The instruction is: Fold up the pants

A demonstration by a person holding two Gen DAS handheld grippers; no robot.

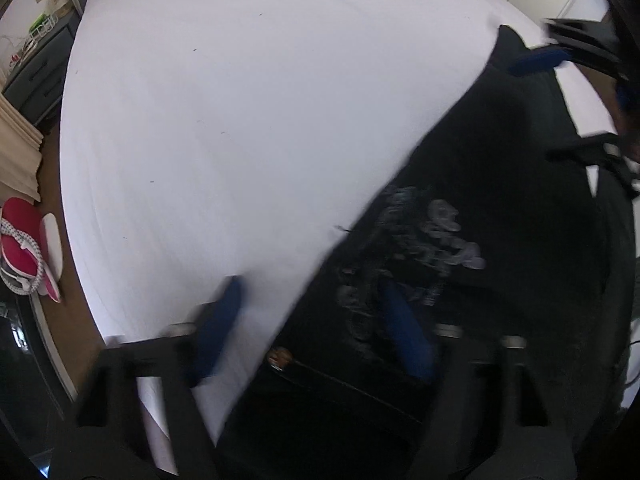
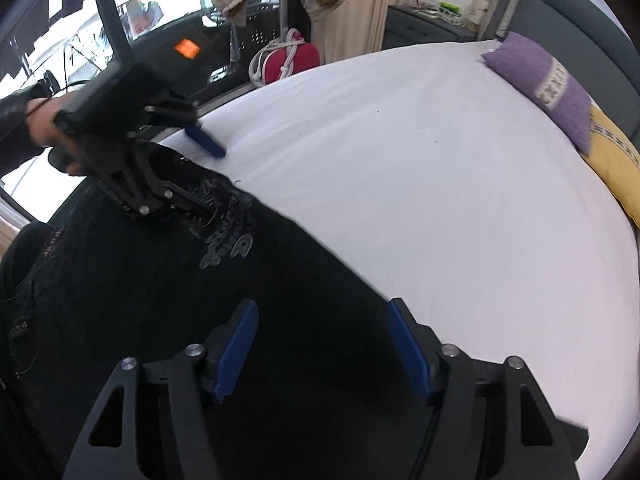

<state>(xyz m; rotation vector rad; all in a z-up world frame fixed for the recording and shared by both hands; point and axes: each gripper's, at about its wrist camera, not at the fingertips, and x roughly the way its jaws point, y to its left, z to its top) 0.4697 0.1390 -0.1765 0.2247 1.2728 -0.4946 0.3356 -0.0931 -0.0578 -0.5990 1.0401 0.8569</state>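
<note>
Black pants (image 1: 500, 220) with a grey printed pattern (image 1: 420, 236) lie on a white bed sheet (image 1: 240, 120); in the right wrist view the pants (image 2: 160, 280) fill the lower left. My left gripper (image 1: 312, 292) is open, one blue finger over the sheet and one over the pants near the waist button (image 1: 279, 356). It also shows in the right wrist view (image 2: 208, 172). My right gripper (image 2: 322, 304) is open above the pants' edge, holding nothing. It shows at the right edge of the left wrist view (image 1: 568, 92).
A purple pillow (image 2: 548, 84) and a yellow pillow (image 2: 616, 164) lie at the head of the bed by the grey headboard (image 2: 568, 12). A red bag (image 2: 292, 60) sits on the floor beside the bed. A grey dresser (image 1: 36, 76) stands by the wall.
</note>
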